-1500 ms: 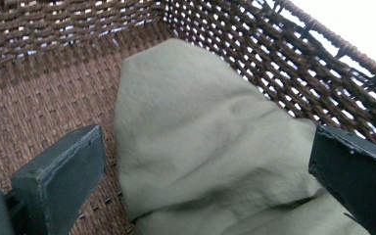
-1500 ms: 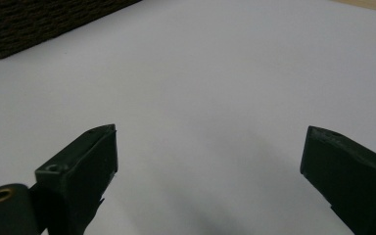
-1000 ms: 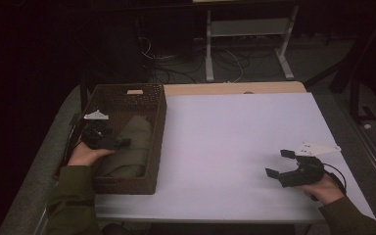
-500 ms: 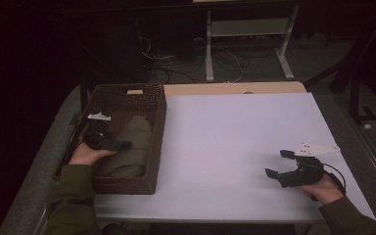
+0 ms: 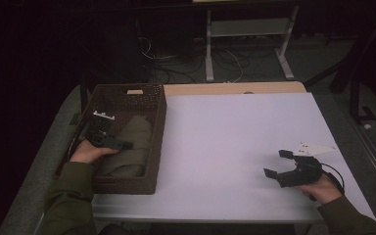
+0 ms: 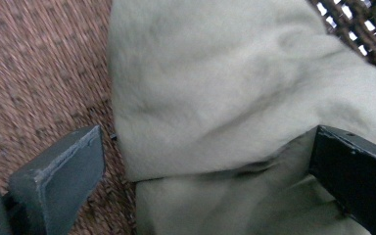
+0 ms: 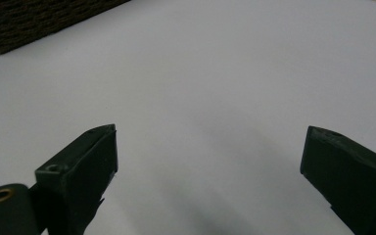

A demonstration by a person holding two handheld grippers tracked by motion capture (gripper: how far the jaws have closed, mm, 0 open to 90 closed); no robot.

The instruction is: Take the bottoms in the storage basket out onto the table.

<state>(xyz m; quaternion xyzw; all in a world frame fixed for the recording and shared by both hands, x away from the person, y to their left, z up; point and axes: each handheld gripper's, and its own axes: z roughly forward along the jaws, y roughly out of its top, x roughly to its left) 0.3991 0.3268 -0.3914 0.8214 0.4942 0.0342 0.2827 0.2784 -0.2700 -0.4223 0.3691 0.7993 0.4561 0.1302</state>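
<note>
A brown woven basket (image 5: 158,128) stands on the left of the white table and holds a folded olive-green cloth (image 5: 134,144). My left gripper (image 5: 123,144) is down inside the basket, open, its jaws spread on either side of a fold of the cloth (image 6: 215,98). The basket's woven floor (image 6: 39,63) lies beside that cloth. My right gripper (image 5: 276,164) rests low over the white table at the front right, open, with only bare tabletop (image 7: 210,98) between its jaws.
The white table (image 5: 235,132) spreads between the basket and my right hand. A corner of the basket (image 7: 34,24) lies far off in the right gripper view. Beyond the table are a desk frame (image 5: 245,44) and floor cables (image 5: 176,63).
My left gripper has edged a little further right and down onto the cloth in the basket. The right gripper has stayed where it was.
</note>
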